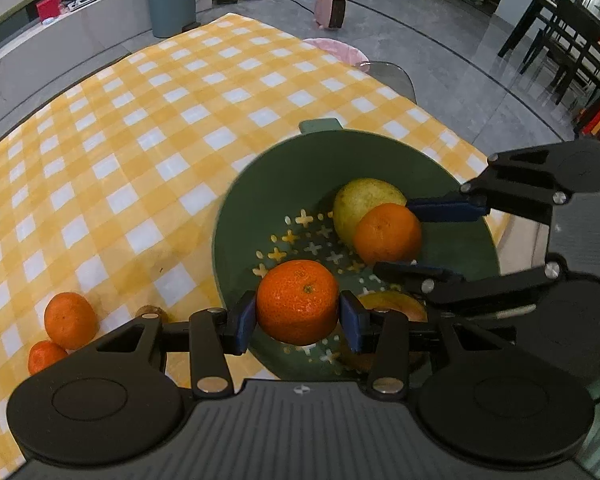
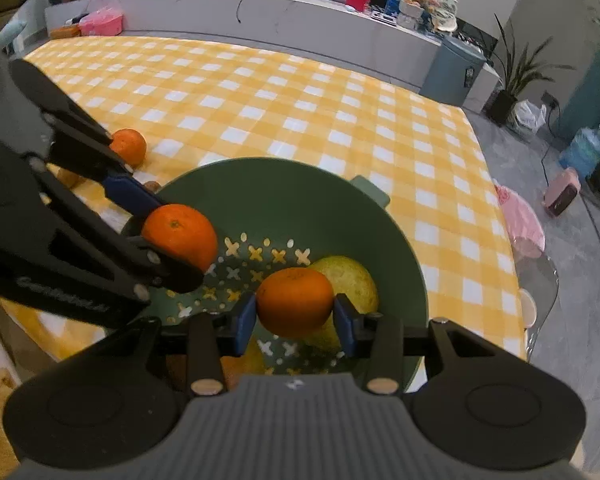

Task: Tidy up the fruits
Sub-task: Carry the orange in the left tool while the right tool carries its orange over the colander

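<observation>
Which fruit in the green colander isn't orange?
The yellow-green pear against the far wall of the colander. The tangerines are orange, one in each gripper.

A yellowish fruit [image 1: 396, 304] low in the green colander [image 1: 260, 208] lies mostly behind the left hand-held gripper [image 1: 299, 312], so its kind cannot be told. A small brown thing [image 1: 153, 312] on the checked cloth is half hidden by that gripper's arm. The lowest mandarin [image 1: 44, 356] is partly covered too.
</observation>
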Demonstrator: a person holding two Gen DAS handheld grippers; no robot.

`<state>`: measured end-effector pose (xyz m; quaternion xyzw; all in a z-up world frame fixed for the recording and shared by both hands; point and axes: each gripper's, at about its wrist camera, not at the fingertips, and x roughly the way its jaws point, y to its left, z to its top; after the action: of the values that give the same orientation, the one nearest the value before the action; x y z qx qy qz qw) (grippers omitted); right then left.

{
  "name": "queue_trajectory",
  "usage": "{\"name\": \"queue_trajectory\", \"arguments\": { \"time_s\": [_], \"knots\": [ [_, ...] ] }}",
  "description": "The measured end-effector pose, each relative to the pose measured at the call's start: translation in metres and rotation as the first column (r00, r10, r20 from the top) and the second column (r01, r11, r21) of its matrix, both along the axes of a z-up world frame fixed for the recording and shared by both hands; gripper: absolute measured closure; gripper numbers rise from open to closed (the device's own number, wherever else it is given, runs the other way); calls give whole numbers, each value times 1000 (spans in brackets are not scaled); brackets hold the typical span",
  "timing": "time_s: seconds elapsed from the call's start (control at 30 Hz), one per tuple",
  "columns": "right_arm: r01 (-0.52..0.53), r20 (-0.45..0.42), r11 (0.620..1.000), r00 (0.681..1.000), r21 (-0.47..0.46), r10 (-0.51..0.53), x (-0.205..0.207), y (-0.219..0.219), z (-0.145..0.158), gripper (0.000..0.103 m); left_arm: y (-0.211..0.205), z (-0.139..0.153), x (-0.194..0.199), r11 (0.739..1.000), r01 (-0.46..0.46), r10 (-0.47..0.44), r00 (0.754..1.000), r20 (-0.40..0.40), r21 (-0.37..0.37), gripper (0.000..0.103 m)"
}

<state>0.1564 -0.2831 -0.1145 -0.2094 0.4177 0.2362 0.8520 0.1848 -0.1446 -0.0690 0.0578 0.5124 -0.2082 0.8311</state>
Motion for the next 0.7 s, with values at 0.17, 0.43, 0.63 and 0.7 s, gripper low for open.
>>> {"name": "queue_trajectory", "arguments": {
  "time_s": [0.17, 0.43, 0.63, 0.7],
  "knots": [
    [-43, -26, 999, 999, -23, 43, 3, 7, 1, 64, 2, -3, 5, 1000, 9, -9, 1000, -12, -12, 54],
    [-37, -55, 999, 998, -22, 35, -1, 2, 1, 64, -6, -10, 9, 999, 36, -36, 999, -22, -5, 53],
    [1, -82, 1000, 997, -1, -1, -4, -6, 0, 64, -8, -13, 3, 999, 47, -47, 998, -33, -8, 51],
    [14, -95, 1000, 995, 9, -13, -4, -8, 0, 64, -6, -12, 1, 999, 43, -43, 998, -35, -20, 47]
  ]
}}
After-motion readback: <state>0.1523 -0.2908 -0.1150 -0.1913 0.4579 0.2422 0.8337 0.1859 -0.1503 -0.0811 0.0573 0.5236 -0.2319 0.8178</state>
